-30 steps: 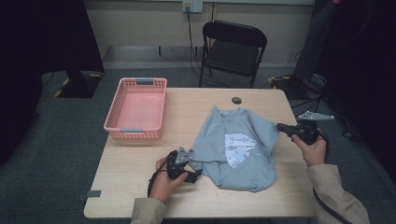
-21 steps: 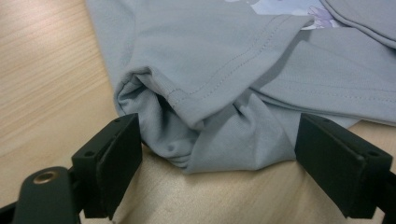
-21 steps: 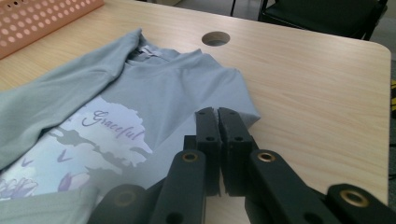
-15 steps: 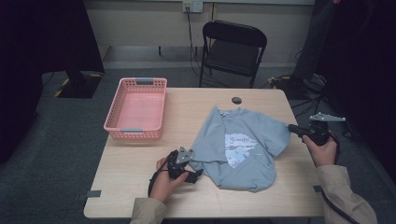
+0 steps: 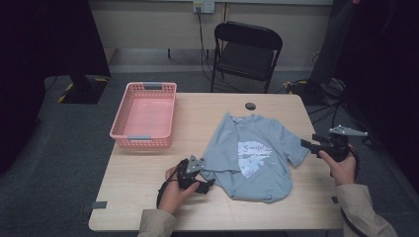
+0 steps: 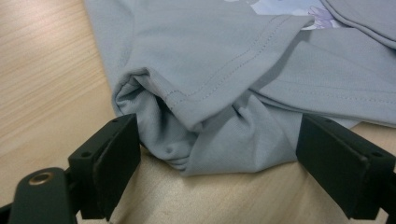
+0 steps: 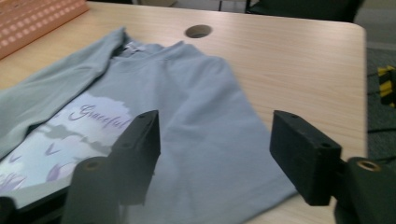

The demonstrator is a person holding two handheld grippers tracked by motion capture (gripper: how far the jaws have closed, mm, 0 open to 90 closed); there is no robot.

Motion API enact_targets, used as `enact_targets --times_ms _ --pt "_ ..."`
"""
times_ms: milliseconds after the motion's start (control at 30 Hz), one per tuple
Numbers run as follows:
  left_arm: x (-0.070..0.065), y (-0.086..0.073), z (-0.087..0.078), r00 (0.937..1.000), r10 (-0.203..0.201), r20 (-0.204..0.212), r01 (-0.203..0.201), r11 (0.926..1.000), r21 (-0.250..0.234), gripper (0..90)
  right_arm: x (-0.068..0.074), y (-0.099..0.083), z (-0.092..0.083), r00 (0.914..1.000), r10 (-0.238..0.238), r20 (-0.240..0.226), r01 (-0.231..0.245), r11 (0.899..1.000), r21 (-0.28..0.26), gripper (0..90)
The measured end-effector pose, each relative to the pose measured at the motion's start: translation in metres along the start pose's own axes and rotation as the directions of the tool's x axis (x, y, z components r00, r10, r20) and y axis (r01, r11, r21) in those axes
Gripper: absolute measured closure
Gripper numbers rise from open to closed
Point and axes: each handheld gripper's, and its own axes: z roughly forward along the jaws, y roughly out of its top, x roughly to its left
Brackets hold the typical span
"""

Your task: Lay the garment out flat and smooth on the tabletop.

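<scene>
grey t-shirt (image 5: 252, 155) lies half-folded on the worktop (image 5: 148, 182); left claw (image 6: 224, 154) gapes around its bunched sleeve (ungripped), right claw (image 7: 215, 154) has just been opening, nothing in it, ready to fold.

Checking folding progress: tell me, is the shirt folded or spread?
Partly folded: T-shirt has its left sleeve folded inward; the rest lies flat.

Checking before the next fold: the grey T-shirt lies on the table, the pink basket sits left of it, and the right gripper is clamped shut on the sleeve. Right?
Not quite. The right gripper is open: the right gripper view shows its fingers spread wide above the sleeve, not pressing it. The grey T-shirt does lie on the table, with the pink basket left of it.
</scene>
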Motion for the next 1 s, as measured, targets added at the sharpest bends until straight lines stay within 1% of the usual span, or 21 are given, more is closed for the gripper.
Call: enact_targets --times_ms 67,100,167,233,300,400,500,567,600,667,767,800,900,1000 --pt "0.000 0.000 0.000 1.0000 0.001 0.000 -0.001 1.0000 0.000 13.3 0.011 -0.002 0.004 0.9993 -0.022 -0.032 0.022 1.000 0.009 24.0" --pt "0.000 0.000 0.000 1.0000 0.002 0.000 -0.002 1.0000 0.001 13.3 0.017 -0.004 0.005 0.9985 -0.036 -0.041 0.037 0.999 0.005 21.9" --pt "0.000 0.000 0.000 1.0000 0.002 0.000 -0.002 1.0000 0.001 13.3 0.027 -0.007 0.009 0.9973 -0.057 -0.047 0.057 0.998 0.010 16.3" --pt "0.000 0.000 0.000 1.0000 0.000 0.000 0.000 1.0000 0.000 13.3 0.036 -0.011 0.013 0.9963 -0.059 -0.062 0.060 0.998 0.018 14.1" --pt "0.000 0.000 0.000 1.0000 0.000 0.000 0.000 1.0000 0.000 13.3 0.044 -0.014 0.015 0.9951 -0.063 -0.077 0.064 0.998 0.021 12.9" --pt "0.000 0.000 0.000 1.0000 0.002 0.000 -0.002 1.0000 0.001 13.3 0.055 -0.021 0.016 0.9930 -0.082 -0.085 0.085 0.996 0.028 12.1" --pt "0.000 0.000 0.000 1.0000 0.001 0.001 -0.001 1.0000 0.001 13.3 0.062 -0.029 0.018 0.9925 -0.075 -0.096 0.080 0.996 0.050 12.2" --pt "0.000 0.000 0.000 1.0000 -0.001 0.001 0.001 1.0000 -0.001 13.3 0.067 -0.036 0.019 0.9907 -0.066 -0.119 0.074 0.995 0.060 12.2" --pt "0.000 0.000 0.000 1.0000 -0.002 0.000 0.002 1.0000 -0.001 13.3 0.069 -0.039 0.019 0.9894 -0.072 -0.127 0.081 0.994 0.069 12.2" --pt "0.000 0.000 0.000 1.0000 0.001 0.001 -0.001 1.0000 0.001 13.3 0.073 -0.045 0.019 0.9891 -0.092 -0.115 0.102 0.991 0.084 12.2" --pt "0.000 0.000 0.000 1.0000 0.001 0.001 -0.001 1.0000 0.001 13.3 0.079 -0.052 0.019 0.9886 -0.103 -0.110 0.116 0.987 0.111 12.2" --pt "0.000 0.000 0.000 1.0000 0.001 0.001 -0.001 1.0000 0.001 13.3 0.080 -0.053 0.018 0.9875 -0.116 -0.107 0.129 0.984 0.120 12.1" --pt "0.000 0.000 0.000 1.0000 0.001 0.001 -0.001 1.0000 0.001 13.3 0.087 -0.058 0.019 0.9816 -0.167 -0.094 0.179 0.972 0.152 12.2" --pt "0.000 0.000 0.000 1.0000 0.000 0.000 0.000 1.0000 0.000 13.3 0.091 -0.061 0.023 0.9773 -0.191 -0.092 0.205 0.962 0.181 12.2"
